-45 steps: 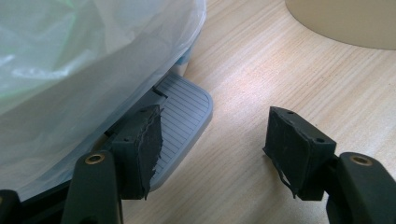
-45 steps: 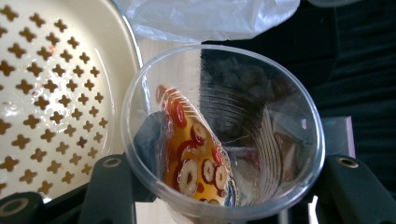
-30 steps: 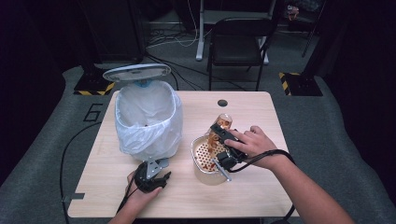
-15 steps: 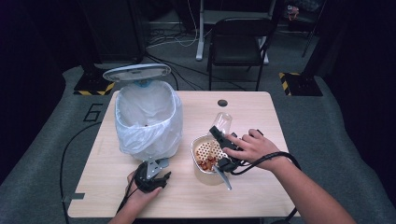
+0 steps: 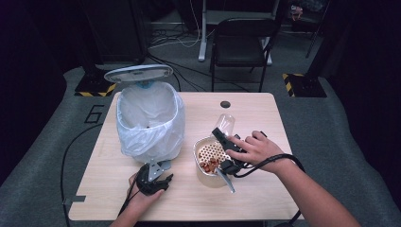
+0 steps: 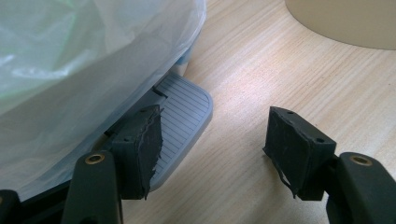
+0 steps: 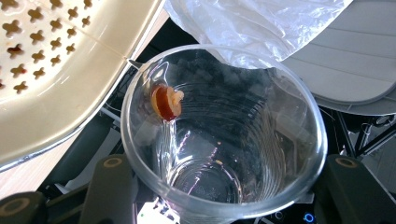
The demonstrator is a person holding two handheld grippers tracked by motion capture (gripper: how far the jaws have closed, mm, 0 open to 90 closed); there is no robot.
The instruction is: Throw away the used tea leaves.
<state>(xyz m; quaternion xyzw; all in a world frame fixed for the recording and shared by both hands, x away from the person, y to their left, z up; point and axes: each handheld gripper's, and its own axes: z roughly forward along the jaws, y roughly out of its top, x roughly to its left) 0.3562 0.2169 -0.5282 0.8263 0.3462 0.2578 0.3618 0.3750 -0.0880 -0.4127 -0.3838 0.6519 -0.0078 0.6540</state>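
Observation:
A clear plastic cup [image 5: 226, 123] is tipped mouth-down toward a beige perforated strainer bowl [image 5: 206, 152] that holds red food bits [image 5: 209, 165]. My right gripper [image 5: 222, 135] is shut on the cup. In the right gripper view the cup [image 7: 224, 135] is almost empty, with one red piece [image 7: 166, 101] stuck to its inner wall, and the strainer [image 7: 56, 70] lies at upper left. My left gripper [image 5: 153, 178] rests open on the table at the foot of a bin [image 5: 149, 118] lined with a white bag. Its jaws [image 6: 215, 149] straddle bare wood beside the bin's grey ribbed pedal [image 6: 184, 116].
The bin's lid [image 5: 138, 73] stands open at the back. The wooden table [image 5: 265, 111] has a round cable hole [image 5: 225, 104] near its far edge. A black chair [image 5: 243, 38] stands behind the table. A cable trails off the table's left front.
The cup held reddish contents a second ago and is now clear; its contents have gone into the strainer. The left gripper has not moved.

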